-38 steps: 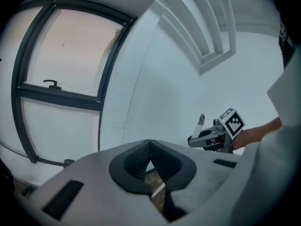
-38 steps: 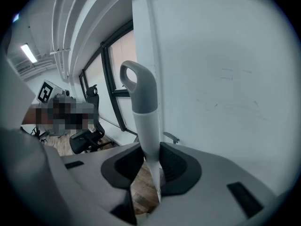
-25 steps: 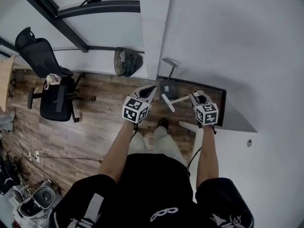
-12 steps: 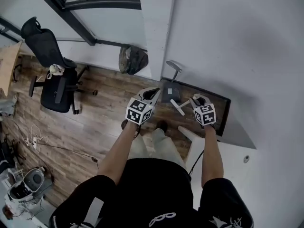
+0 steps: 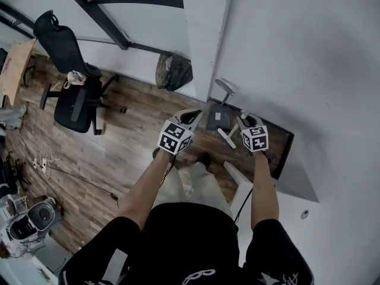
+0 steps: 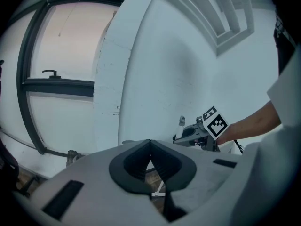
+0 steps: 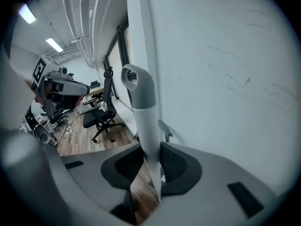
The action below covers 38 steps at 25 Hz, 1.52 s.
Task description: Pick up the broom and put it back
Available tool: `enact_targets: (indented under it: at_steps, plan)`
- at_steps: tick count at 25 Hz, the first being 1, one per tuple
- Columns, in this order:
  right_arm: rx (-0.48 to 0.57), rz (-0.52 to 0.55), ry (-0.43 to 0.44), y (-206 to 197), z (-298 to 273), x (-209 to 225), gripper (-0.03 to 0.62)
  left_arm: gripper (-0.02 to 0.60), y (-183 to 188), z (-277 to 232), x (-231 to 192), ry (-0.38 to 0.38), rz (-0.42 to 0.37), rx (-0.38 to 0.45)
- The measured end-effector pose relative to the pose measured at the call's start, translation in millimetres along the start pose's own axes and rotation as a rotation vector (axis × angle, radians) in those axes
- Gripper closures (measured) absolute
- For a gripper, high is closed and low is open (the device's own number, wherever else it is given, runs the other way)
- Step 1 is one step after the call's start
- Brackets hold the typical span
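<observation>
Got the broom [image 7: 141,108] pinched in the right gripper [image 7: 149,160], jaws partway closed and pressing on both sides of the handle. Looks like a smooth, rounded pole in pale grey-white. Ends in a loop with a hanging hole at twelve o'clock above the jaws, and thins out below them toward six. Stands close against the white wall [image 7: 225,79].

Switching to the head view: shows the broom [image 5: 228,138] as a short white stick at one o'clock from the nearer shoe [image 5: 203,157]. Lies just beside a dark grey dustpan [image 5: 216,119] on the wood floor [image 5: 130,153], near the wall corner. Can't make out the bristle end.

Over to the left gripper [image 6: 150,144]: jaws shut tip to tip, nothing in them, hanging at nine o'clock of the broom. Office chair [image 5: 74,94] well off at ten o'clock.
</observation>
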State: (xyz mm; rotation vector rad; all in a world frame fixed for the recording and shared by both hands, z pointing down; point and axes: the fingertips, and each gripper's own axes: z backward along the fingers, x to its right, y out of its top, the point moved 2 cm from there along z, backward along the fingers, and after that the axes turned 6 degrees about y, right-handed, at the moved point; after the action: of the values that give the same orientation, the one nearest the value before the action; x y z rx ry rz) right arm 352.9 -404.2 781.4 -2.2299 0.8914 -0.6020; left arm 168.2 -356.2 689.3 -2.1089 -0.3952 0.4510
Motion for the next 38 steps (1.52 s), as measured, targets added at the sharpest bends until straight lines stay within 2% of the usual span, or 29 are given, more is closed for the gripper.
enact_targets:
  at_steps: [16,27,38]
  plan:
    - [-0.007,-0.122,-0.099,24.7,-24.0,72.7,0.477,0.560,41.8,-50.5,-6.2,0.004,0.055,0.040]
    - [-0.030,-0.187,-0.147,33.0,-34.5,121.4,0.479,0.560,66.4,-78.3,3.9,-0.013,0.032,0.038]
    - [-0.037,-0.298,-0.209,29.4,-37.9,165.7,0.477,0.560,74.1,-89.4,6.9,-0.010,0.021,0.023]
